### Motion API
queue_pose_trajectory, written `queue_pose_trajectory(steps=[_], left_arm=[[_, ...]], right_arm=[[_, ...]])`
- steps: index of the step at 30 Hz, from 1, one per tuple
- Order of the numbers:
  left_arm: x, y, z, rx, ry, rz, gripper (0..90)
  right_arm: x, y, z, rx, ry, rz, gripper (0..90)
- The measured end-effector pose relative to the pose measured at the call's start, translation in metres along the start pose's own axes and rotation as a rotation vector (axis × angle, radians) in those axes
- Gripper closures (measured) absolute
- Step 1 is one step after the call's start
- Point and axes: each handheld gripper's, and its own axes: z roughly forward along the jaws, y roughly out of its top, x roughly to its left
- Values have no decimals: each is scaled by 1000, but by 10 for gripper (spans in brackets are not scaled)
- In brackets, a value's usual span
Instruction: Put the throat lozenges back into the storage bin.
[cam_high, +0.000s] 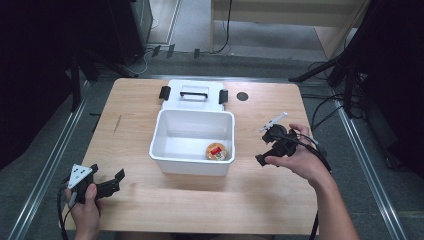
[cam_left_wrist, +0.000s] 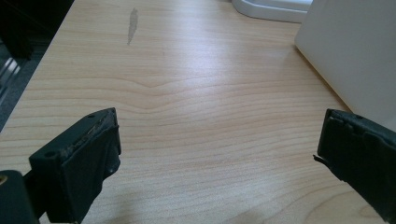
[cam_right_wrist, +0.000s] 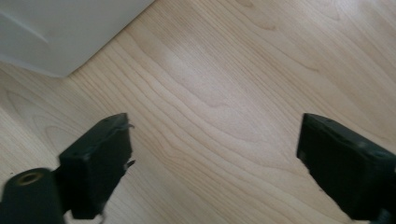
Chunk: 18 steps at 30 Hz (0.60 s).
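White box sits mid-desk, lid behind it, small round tub in its near right corner. Left gripper and right gripper: jaws spread wide, empty. Probably approach the tub from above.

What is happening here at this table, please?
A person sits at a wooden table with a two-jaw gripper in each hand. The left gripper is near the table's front left corner, the right gripper is right of the white bin; both are open and hold nothing. In the bin lies one small round container with a red label. The bin's white lid lies on the table behind it.
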Motion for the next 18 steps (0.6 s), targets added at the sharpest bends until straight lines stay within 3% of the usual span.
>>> queue_pose_trajectory(steps=[3,8,12,18], left_arm=[[0,0,0,0,1,-1,1],[0,0,0,1,2,0,1],[0,0,0,-2,1,-5,1],[0,0,0,-2,2,-6,1]], right_arm=[[-2,-7,2,-18,-7,32,0],[-4,-27,5,-99,-38,85,0],[-8,-50,11,-159,-53,145,0],[-14,-78,21,-208,-80,223,0]])
